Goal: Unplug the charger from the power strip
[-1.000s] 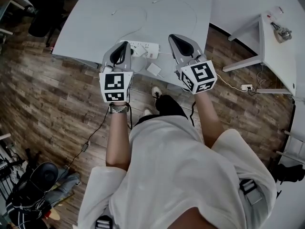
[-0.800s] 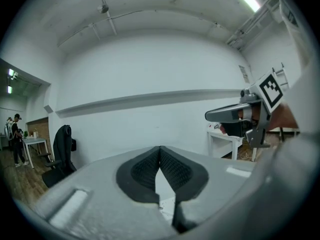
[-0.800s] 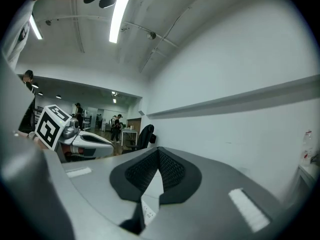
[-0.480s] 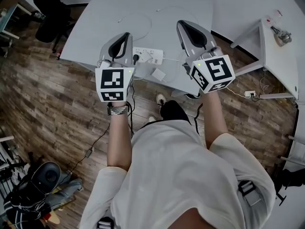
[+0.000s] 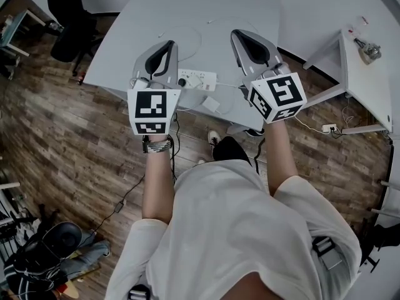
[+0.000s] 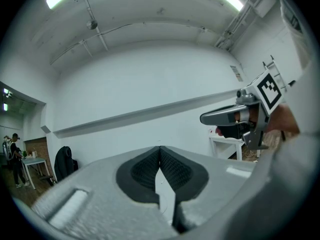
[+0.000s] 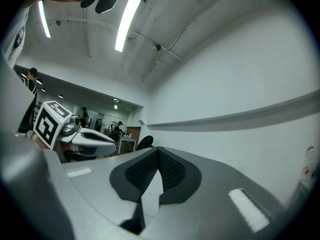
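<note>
A white power strip [image 5: 201,79] lies near the front edge of the pale table [image 5: 125,49]. A dark plug [image 5: 182,82] sits at the strip's left end. Just in front of the strip lies a white square charger block [image 5: 210,104] with a thin white cable. My left gripper [image 5: 169,44] hangs above the table left of the strip, shut and empty. To the right of the strip my right gripper [image 5: 240,35] is held level, jaws together with nothing in them. The left gripper view shows its pads [image 6: 172,171] meeting, and the right gripper view shows the same of its pads [image 7: 170,171].
A thin white cable [image 5: 187,33] loops across the table behind the strip. A second white table [image 5: 362,74] stands at the right, with a socket block [image 5: 329,129] on the wood floor beside it. A black chair [image 5: 69,11] is at the far left, bags [image 5: 50,242] at the lower left.
Both grippers have risen above the table, still side by side and shut. The power strip and charger block lie as before.
</note>
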Demonstrator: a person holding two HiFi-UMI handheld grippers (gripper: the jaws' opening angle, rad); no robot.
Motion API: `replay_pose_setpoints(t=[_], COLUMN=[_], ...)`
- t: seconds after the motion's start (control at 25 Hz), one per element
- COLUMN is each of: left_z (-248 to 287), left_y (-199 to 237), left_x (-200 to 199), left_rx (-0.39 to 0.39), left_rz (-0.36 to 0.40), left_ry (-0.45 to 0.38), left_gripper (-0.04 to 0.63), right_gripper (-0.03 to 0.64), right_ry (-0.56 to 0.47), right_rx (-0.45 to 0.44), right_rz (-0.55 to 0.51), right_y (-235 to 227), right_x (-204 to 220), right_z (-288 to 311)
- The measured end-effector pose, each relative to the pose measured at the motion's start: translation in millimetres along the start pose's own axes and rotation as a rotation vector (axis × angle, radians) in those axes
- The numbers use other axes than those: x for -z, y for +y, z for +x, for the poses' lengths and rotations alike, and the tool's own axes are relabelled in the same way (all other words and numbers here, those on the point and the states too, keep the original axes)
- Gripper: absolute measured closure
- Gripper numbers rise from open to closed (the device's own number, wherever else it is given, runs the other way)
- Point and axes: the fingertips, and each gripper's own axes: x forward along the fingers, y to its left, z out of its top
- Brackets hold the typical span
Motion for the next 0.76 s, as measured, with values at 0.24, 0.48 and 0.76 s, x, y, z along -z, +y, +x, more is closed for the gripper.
replay_pose_setpoints(t=[0.24, 0.48, 0.76], left_z=[-4, -8, -10], left_y=[-2, -8, -13], left_x=[-8, -10, -4], left_rx=[0.009, 0.048, 0.056], left_rz=[0.01, 0.014, 0.015], left_ry=[-0.018, -0.021, 0.009], left_gripper=[0.594, 0.594, 0.594], right_gripper=[0.615, 0.617, 0.617], right_ry=[-0.02, -0.031, -0.005], right_rx=[-0.003, -0.031, -0.024], right_rz=[0.003, 0.011, -0.004], right_y=[3, 12, 16], right_x=[-8, -11, -7], right_z=[-5, -7, -9])
